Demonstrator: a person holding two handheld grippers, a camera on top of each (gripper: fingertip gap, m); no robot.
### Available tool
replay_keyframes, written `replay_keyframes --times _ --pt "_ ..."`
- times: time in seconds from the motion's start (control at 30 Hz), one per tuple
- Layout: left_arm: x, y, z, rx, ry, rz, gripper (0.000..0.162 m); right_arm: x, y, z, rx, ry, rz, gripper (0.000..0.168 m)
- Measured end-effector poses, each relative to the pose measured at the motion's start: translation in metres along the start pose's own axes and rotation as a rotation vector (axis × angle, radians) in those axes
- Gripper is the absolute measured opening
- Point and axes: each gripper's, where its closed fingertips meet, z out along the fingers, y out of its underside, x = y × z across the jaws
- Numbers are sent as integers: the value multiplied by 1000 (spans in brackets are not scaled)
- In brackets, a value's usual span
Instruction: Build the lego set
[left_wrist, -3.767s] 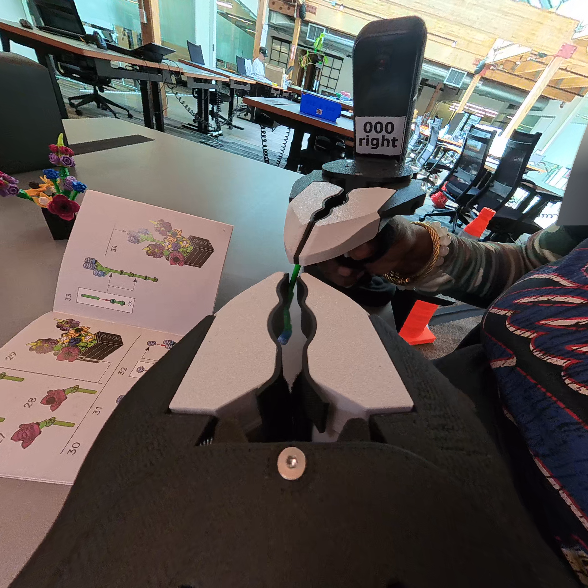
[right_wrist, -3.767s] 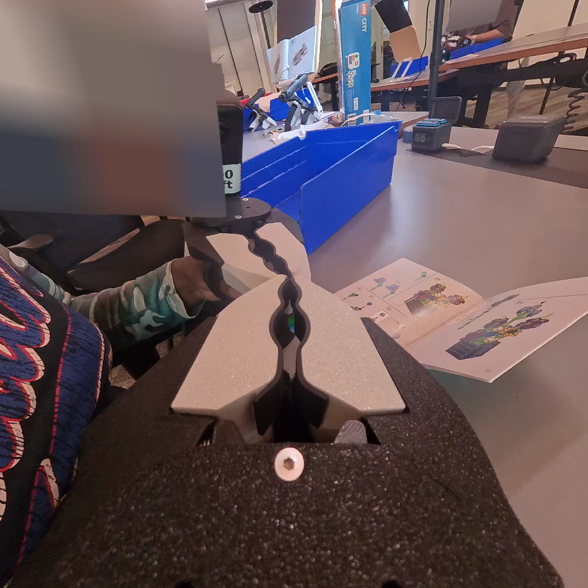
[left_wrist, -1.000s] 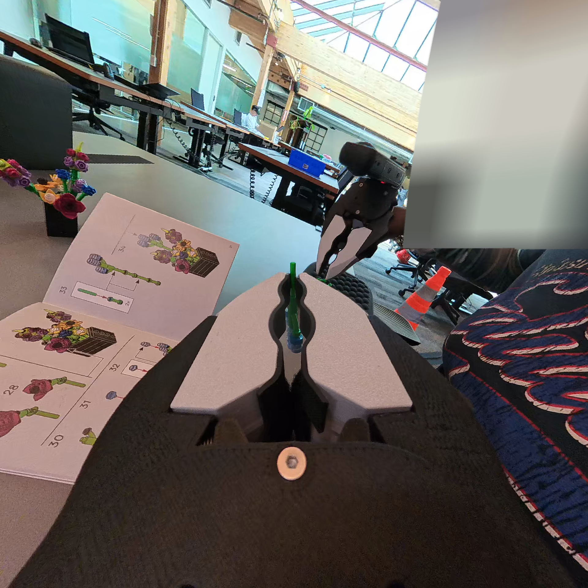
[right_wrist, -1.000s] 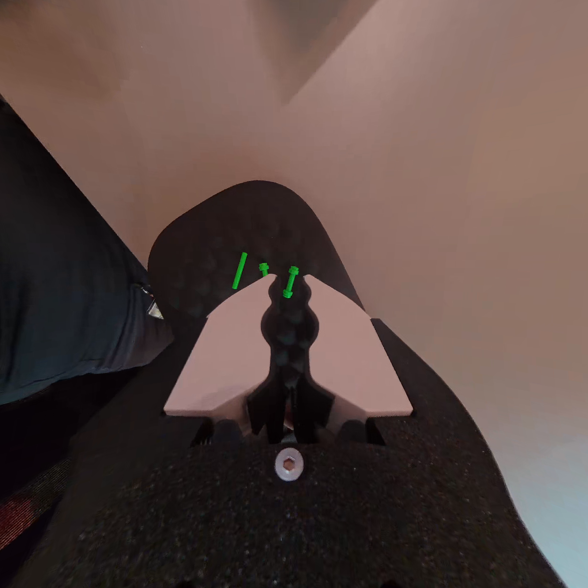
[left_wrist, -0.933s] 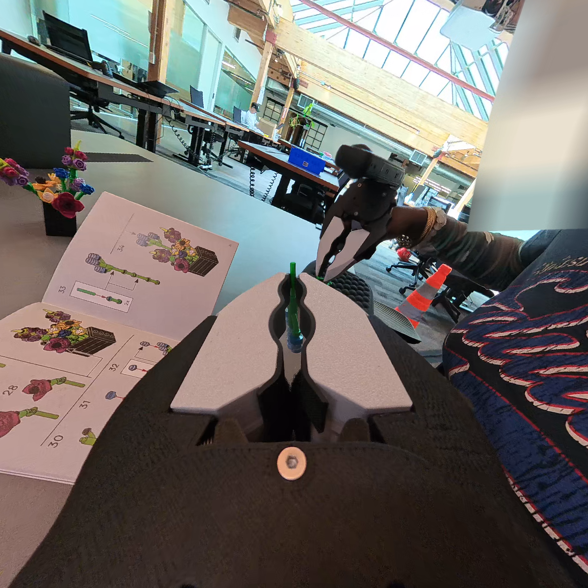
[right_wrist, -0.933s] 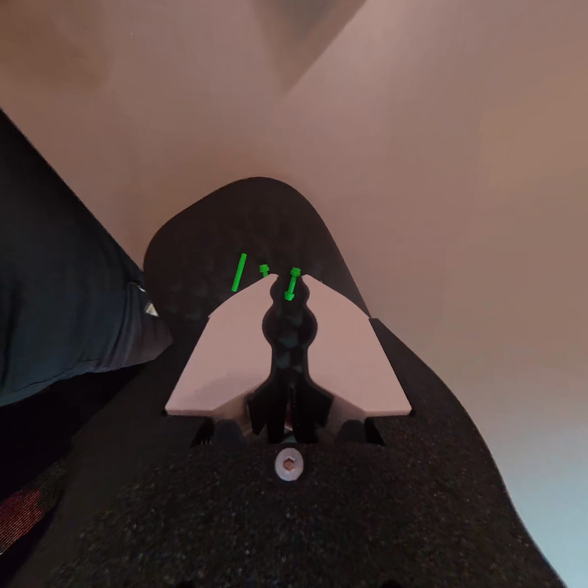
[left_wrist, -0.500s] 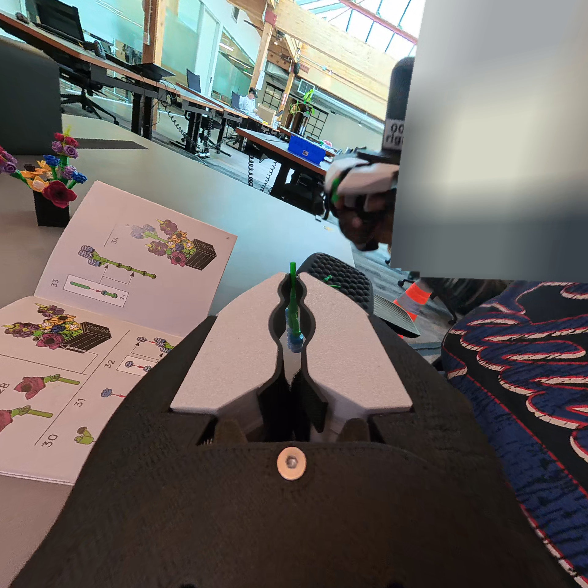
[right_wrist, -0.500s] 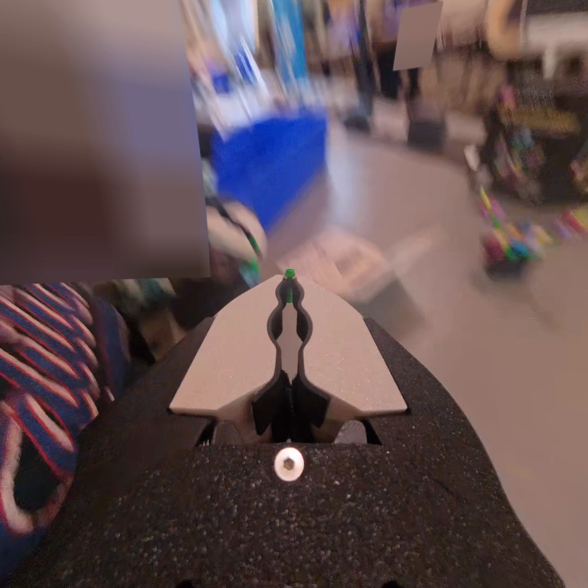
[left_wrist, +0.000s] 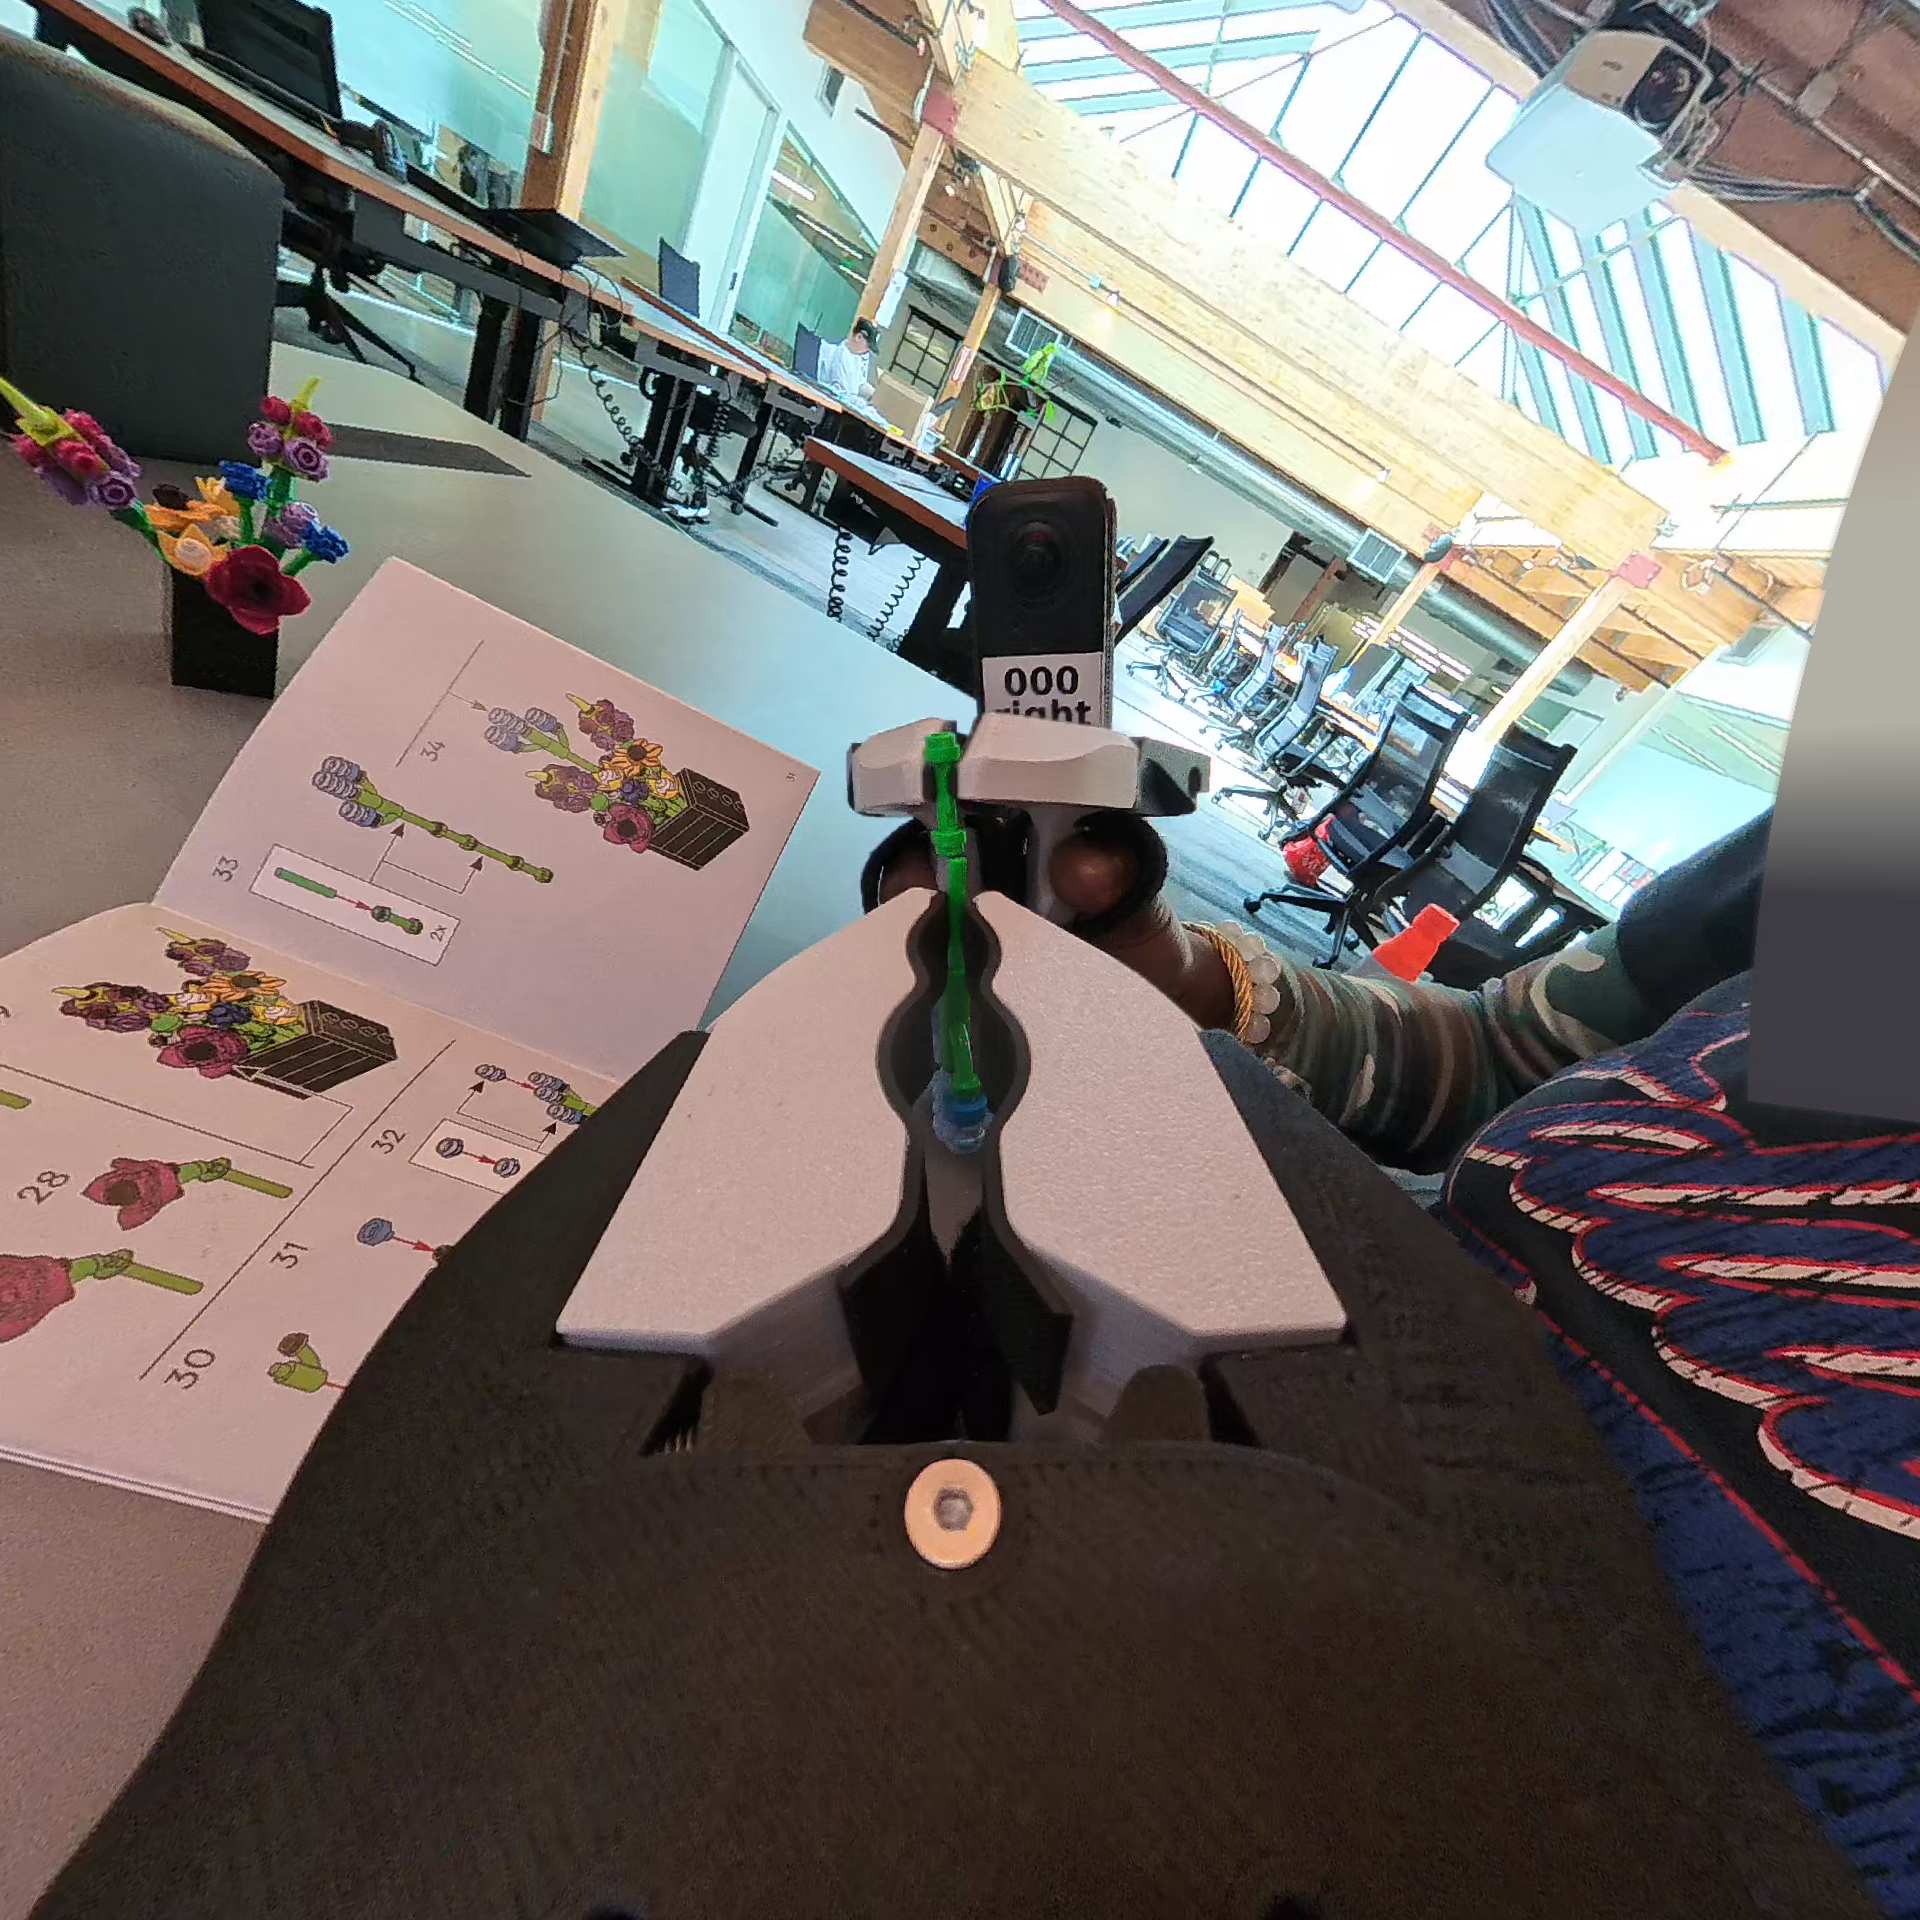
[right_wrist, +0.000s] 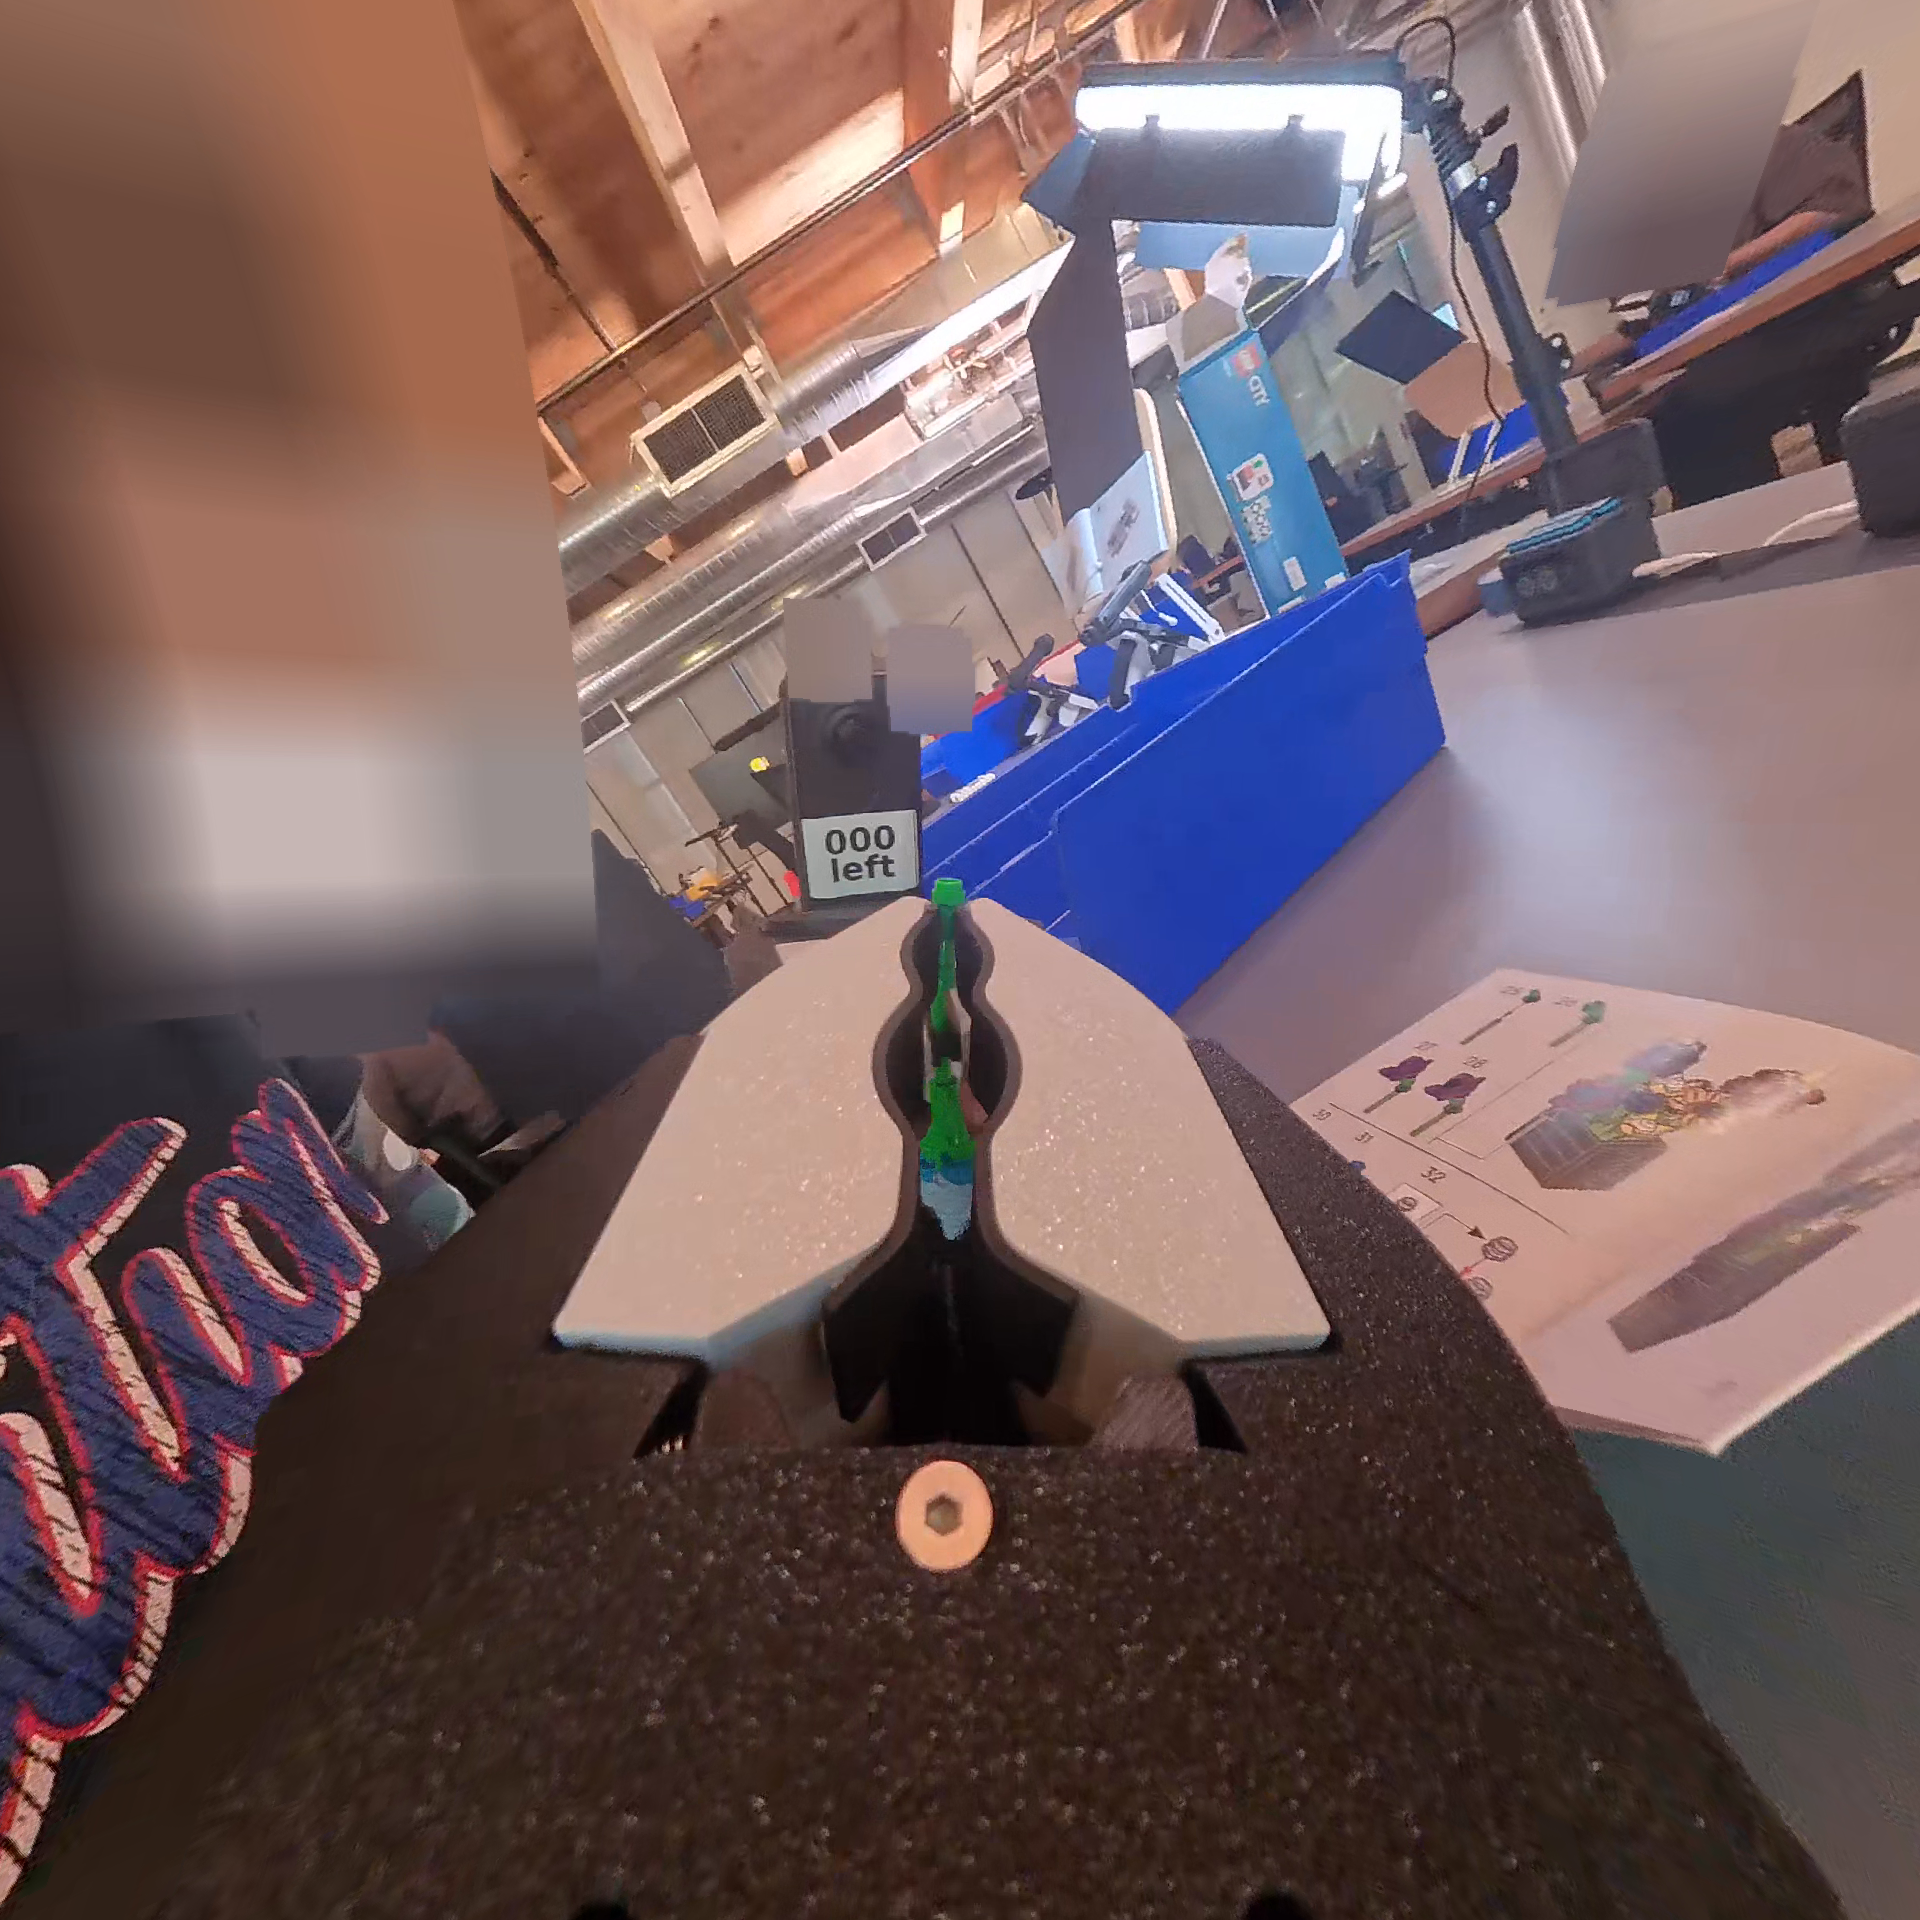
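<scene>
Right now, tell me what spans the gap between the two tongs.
A thin green stem bridges it, clamped in the left tongs and in the right tongs above; left wrist view shows this best.

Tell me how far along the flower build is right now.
Done: a flower bouquet stands in its black pot. In hand: left gripper holds a green stem; right gripper brings a small green connector to its tip. Left: joining them, then planting the stem.

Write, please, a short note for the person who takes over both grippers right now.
Left gripper: shut on the green stem, a pale blue piece at its lower end.
Right gripper: shut on a small green piece, held at the stem's tip; seated or not, I cannot tell.
Flower pot with flowers stands behind the open booklet.
Left: probably finish this stem, plant it.
</scene>
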Motion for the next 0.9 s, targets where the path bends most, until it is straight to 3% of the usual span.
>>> replay_keyframes --times 0.43,0.57,0.77,0.9 --pt "-6 -2 -3 29 -40 -14 1 3 3 1 -25 86 -161 2" --pt "-6 3 0 -9 -49 3 1 5 7 0 -36 82 -108 2" --pt "-8 10 5 -65 -64 6 1 7 13 -9 -181 168 -181 2" --pt "-11 12 5 -75 -85 -1 1 12 15 -12 -144 184 -135 3"
